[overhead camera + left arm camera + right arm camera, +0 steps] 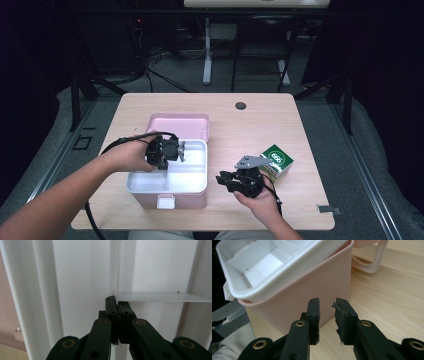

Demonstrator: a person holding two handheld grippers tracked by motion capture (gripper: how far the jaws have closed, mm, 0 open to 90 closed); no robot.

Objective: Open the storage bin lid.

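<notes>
High view, table: a light wooden table carries everything, with a small dark round hole near its far edge.
Box: a pink box stands left of centre near the front edge, a white latch on its front wall.
Lid: the pink lid stands open behind the box.
Tray: a white divided tray sits in the top of the box.
Carton: a green and white carton lies to the right of the box, well apart from it.
Left gripper: jaws pinched together on the tray's thin white divider.
Right gripper: hovers beside the box's right wall, jaws a narrow gap apart, nothing between them.
</notes>
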